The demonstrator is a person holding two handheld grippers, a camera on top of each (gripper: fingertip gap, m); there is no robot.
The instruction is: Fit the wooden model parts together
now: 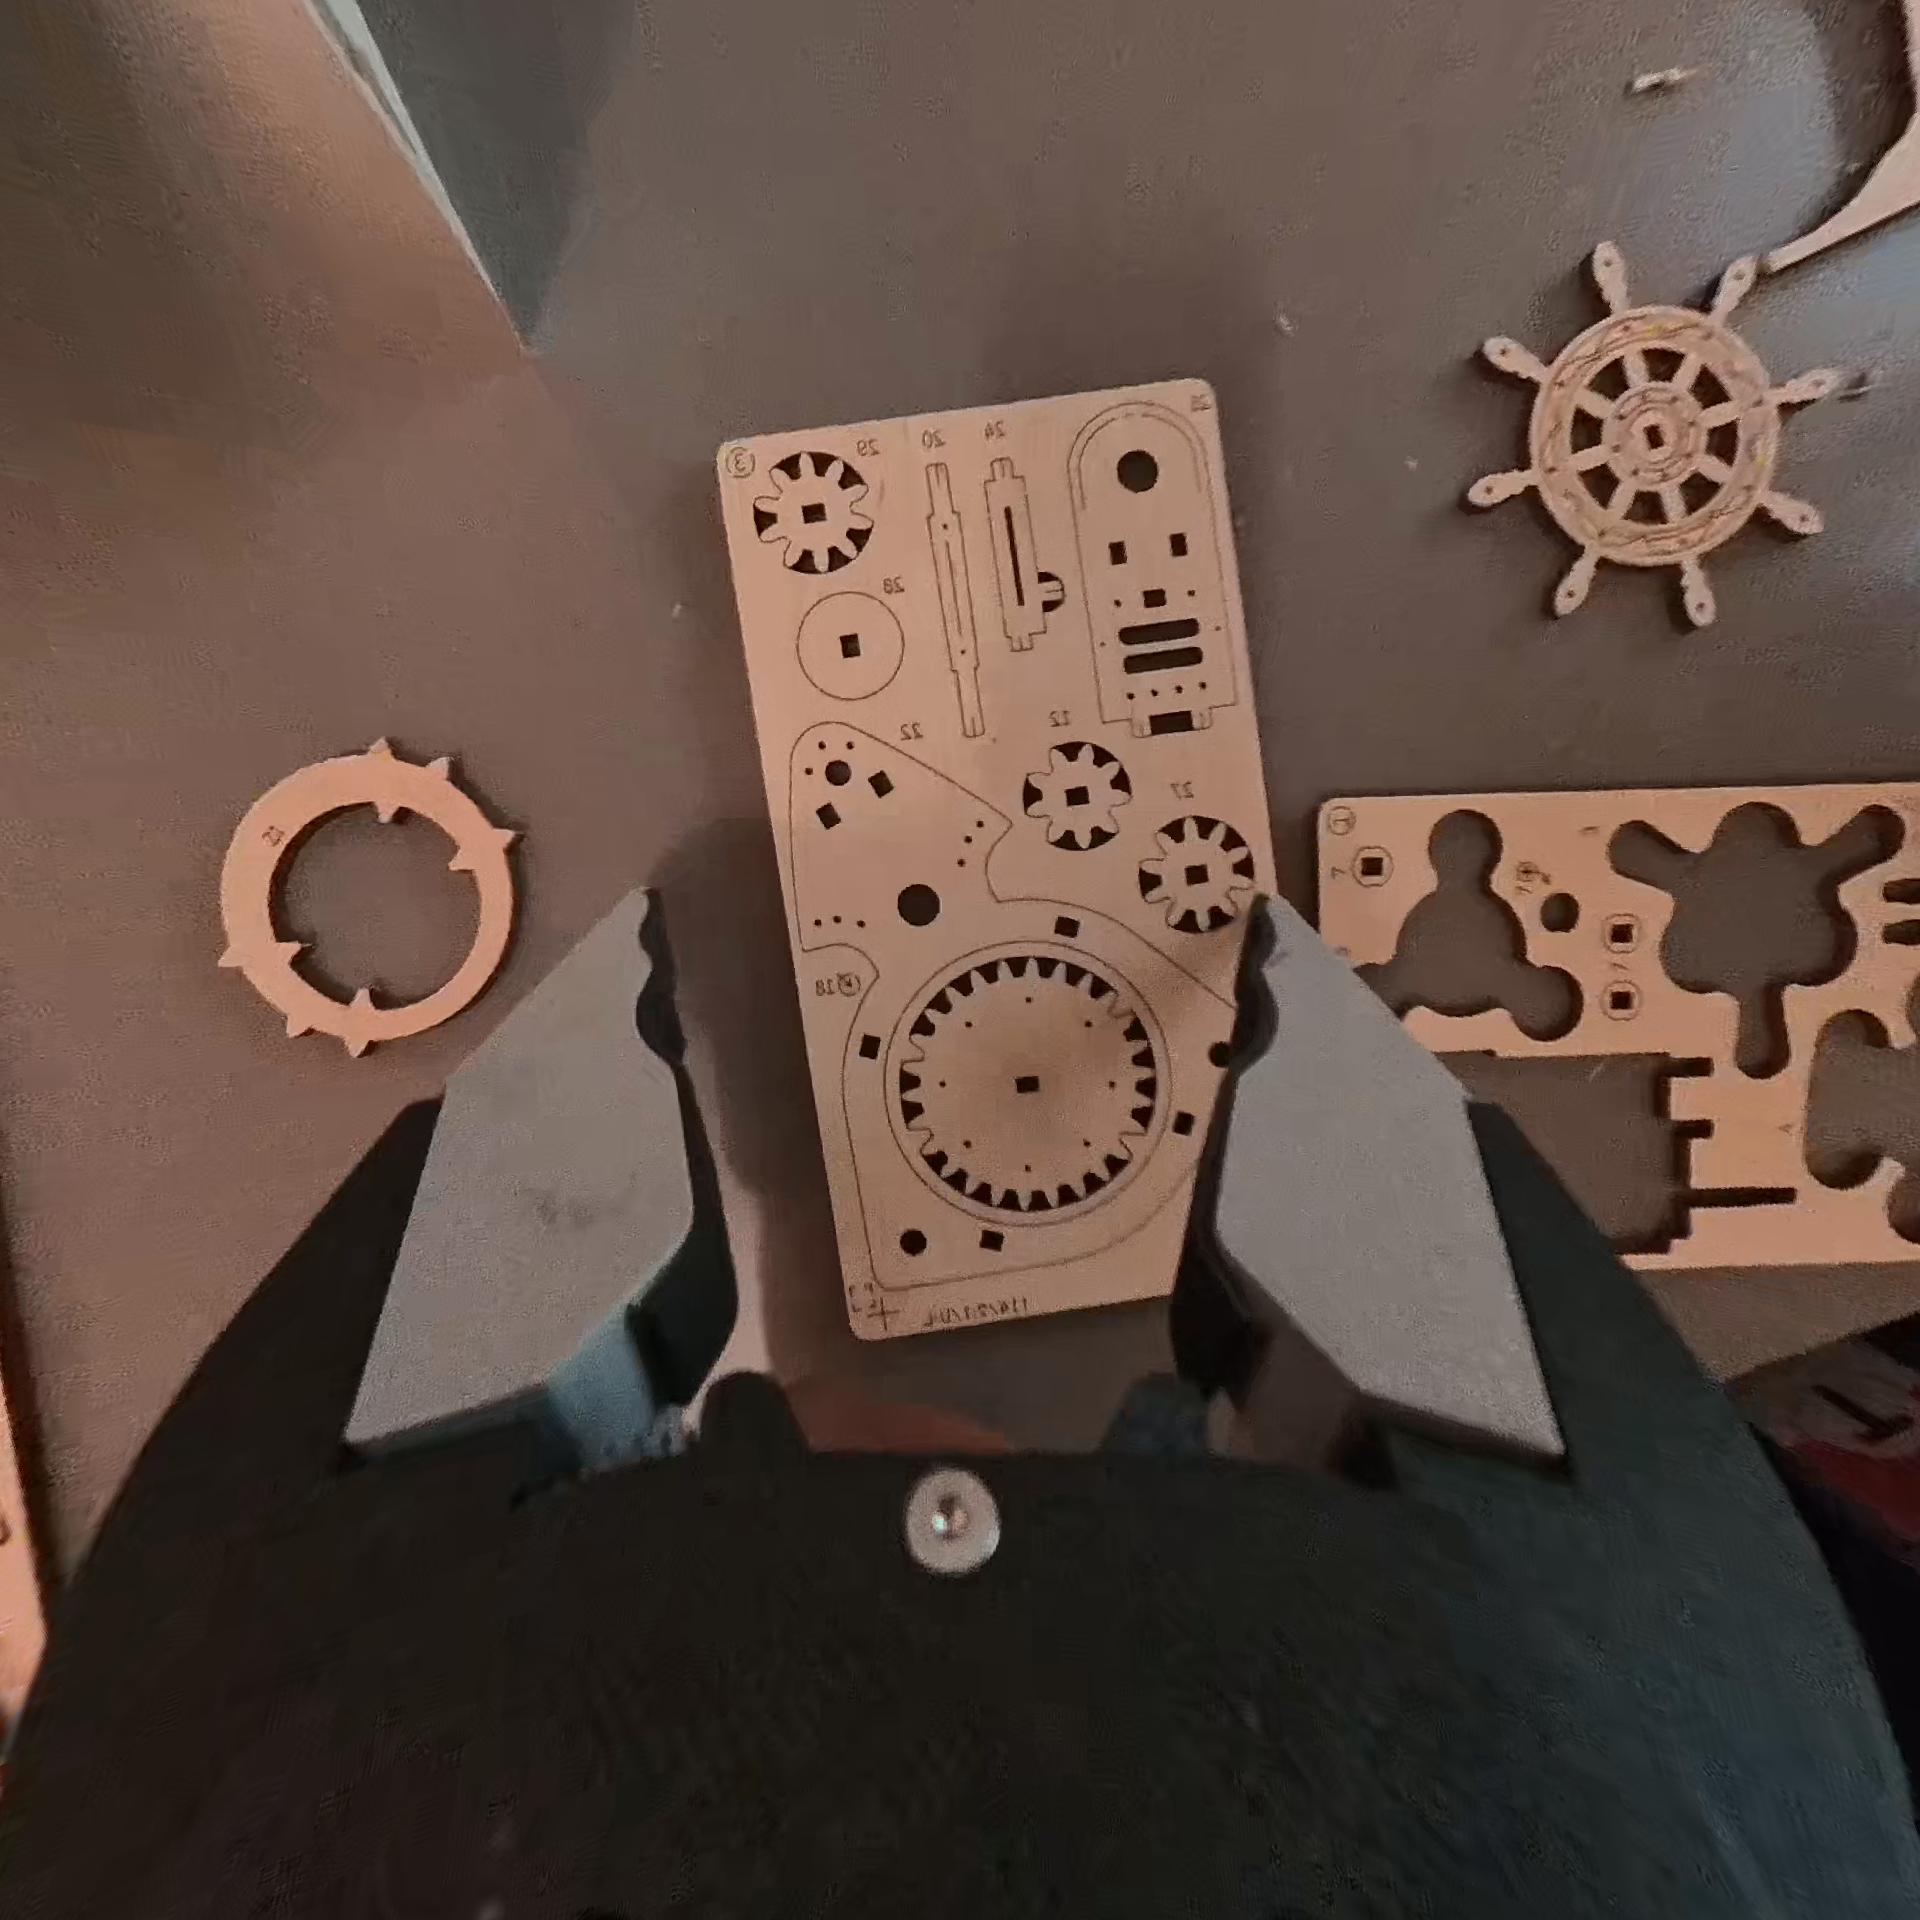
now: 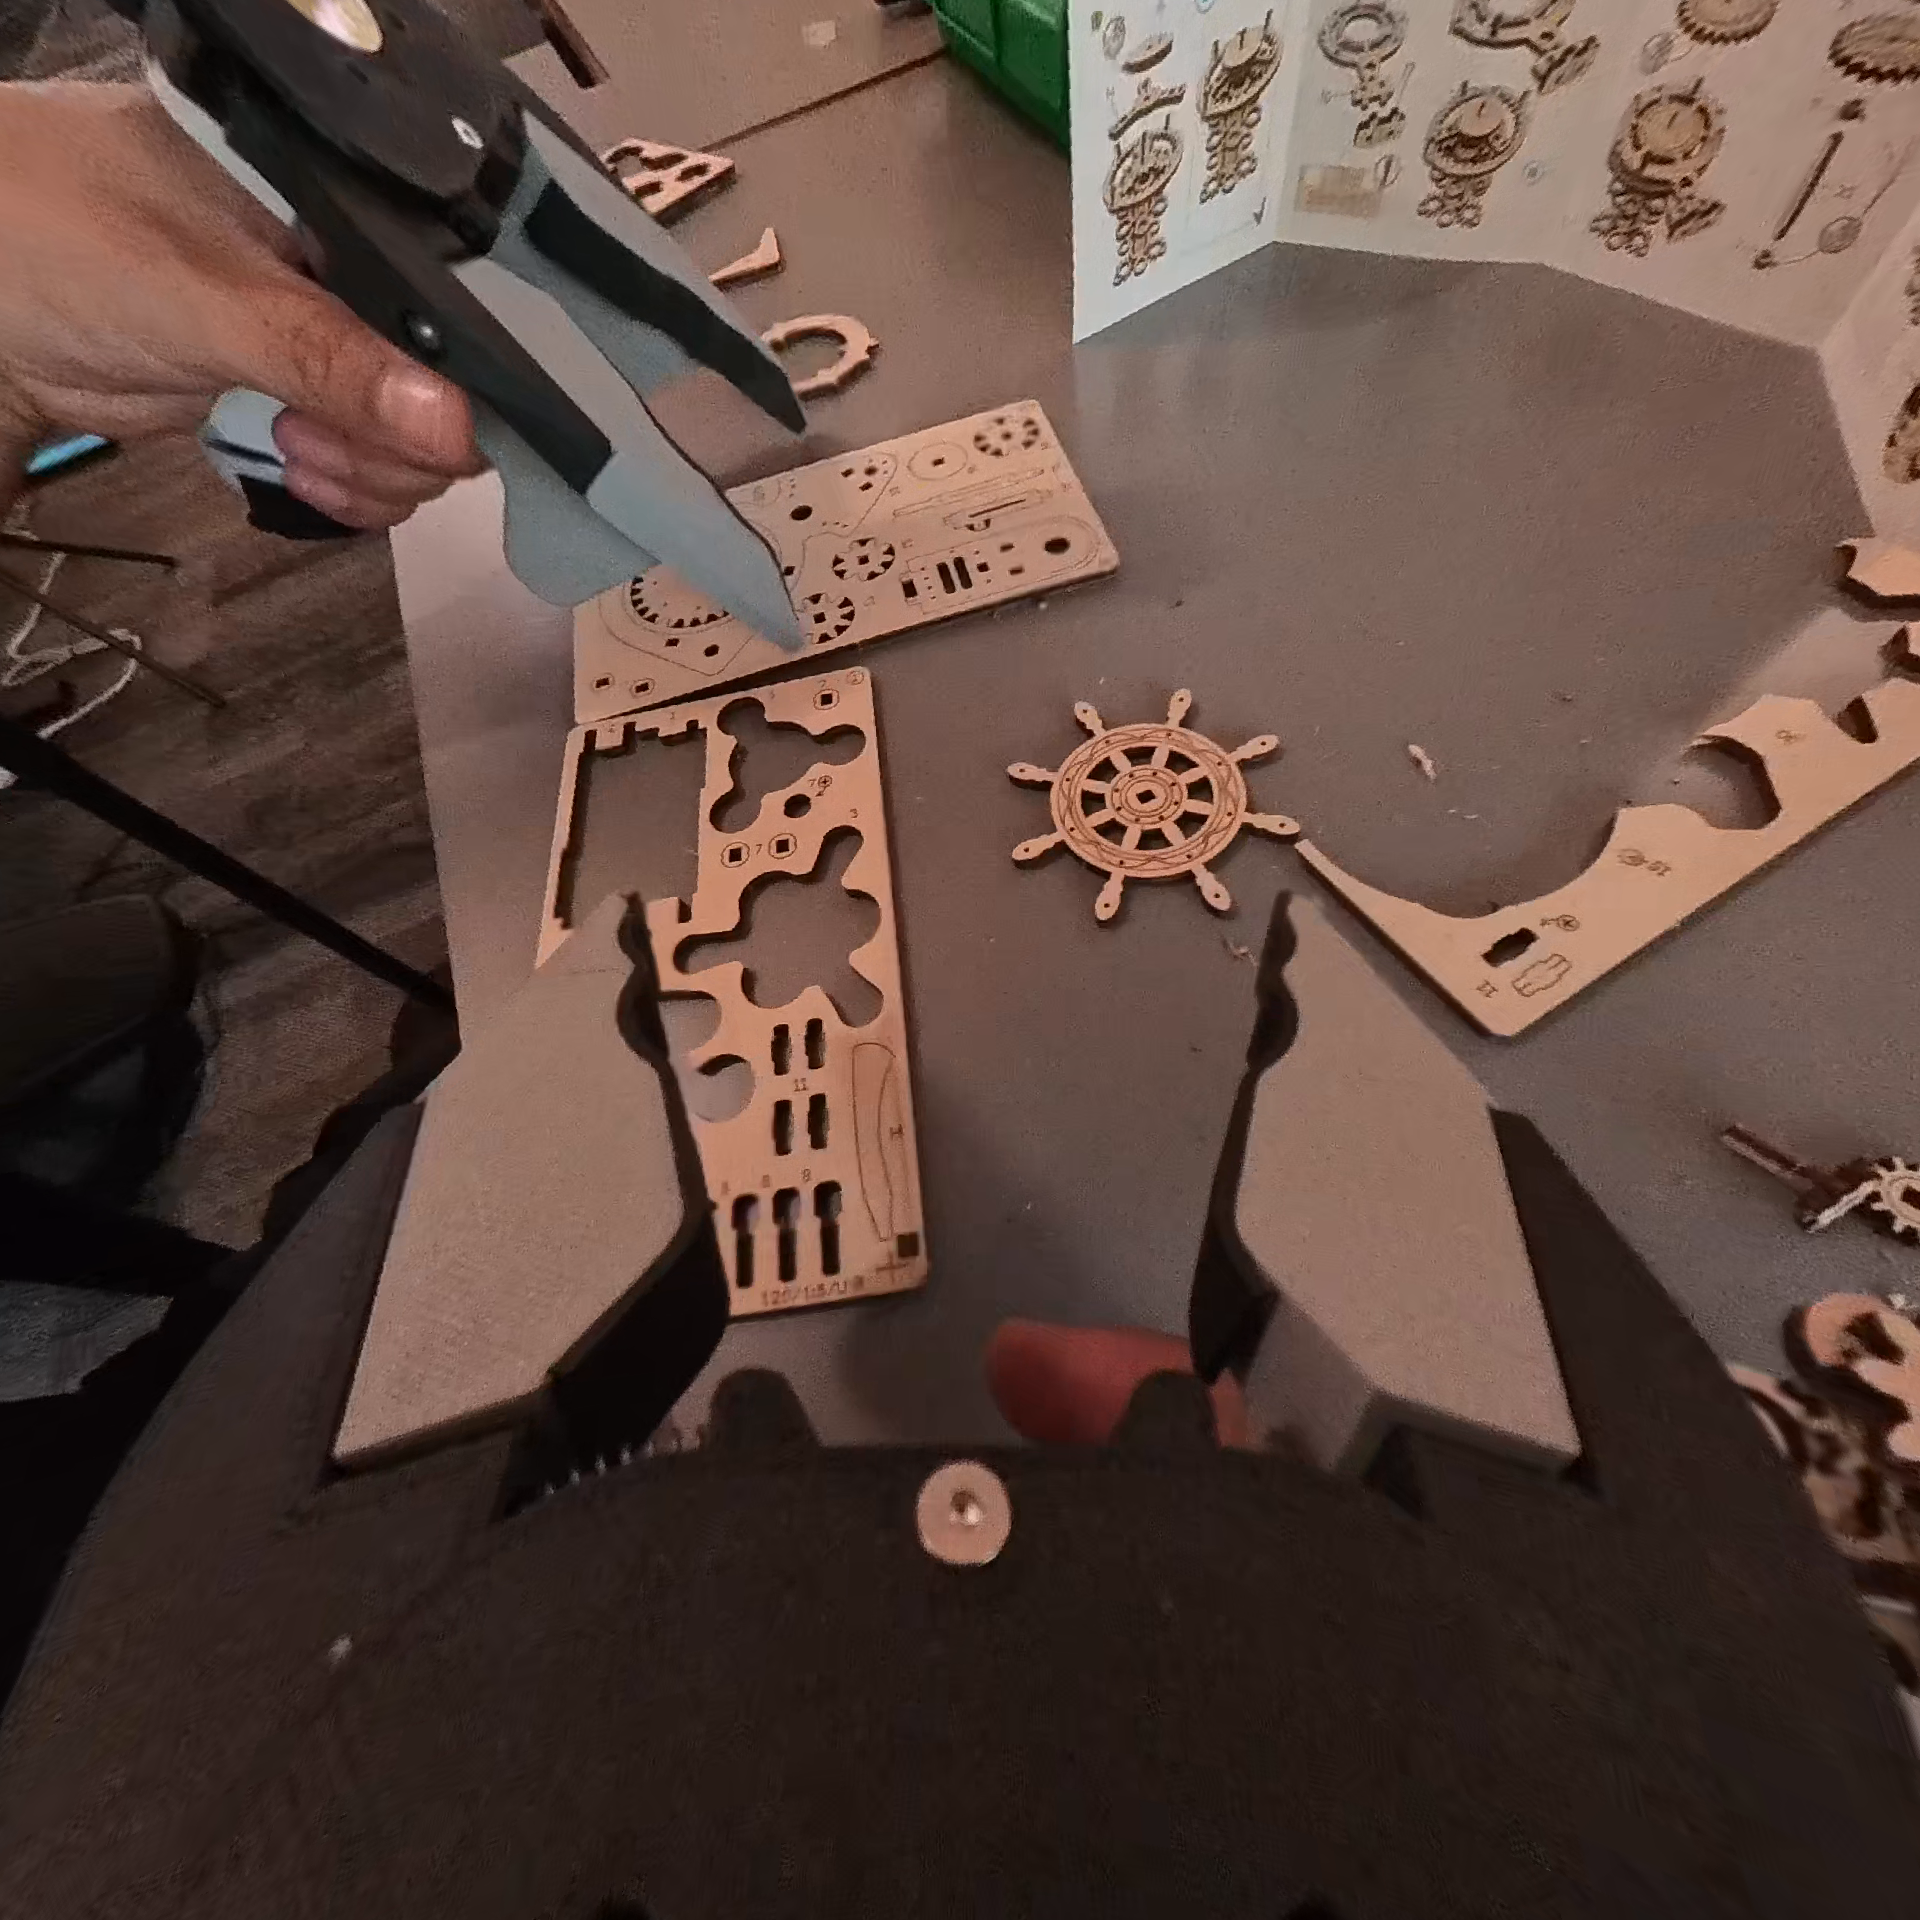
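The wooden model parts lay spread flat across a grey desk (image 2: 1351, 468): a pale rectangular laser-cut sheet of gears and plates (image 1: 997, 831), uncut parts all seated in it, lay beside a second, mostly punched-out wooden sheet (image 2: 790, 1039) full of blob-shaped holes, the two almost touching along one edge. A loose ship's-wheel piece of engraved wood (image 2: 1148, 805) lay apart from both sheets, nearer the middle of the desk, and beyond it was a long wooden offcut with a scalloped edge (image 2: 1621, 883). A loose wooden ring with small spikes (image 1: 369, 899) sat on the other side of the gear sheet, close to the desk's edge. The left gripper (image 1: 951, 914), held by a person's hand (image 2: 187, 301), hovered over the gear sheet with its grey fingers spread wide and nothing between them. The right gripper (image 2: 956, 914) was likewise wide open and empty, poised over bare desk between the punched-out sheet and the ship's wheel. A folded white instruction leaflet with assembly drawings (image 2: 1455, 156) stood upright toward the desk's far edge, with more small wooden scraps scattered near the far and right edges.
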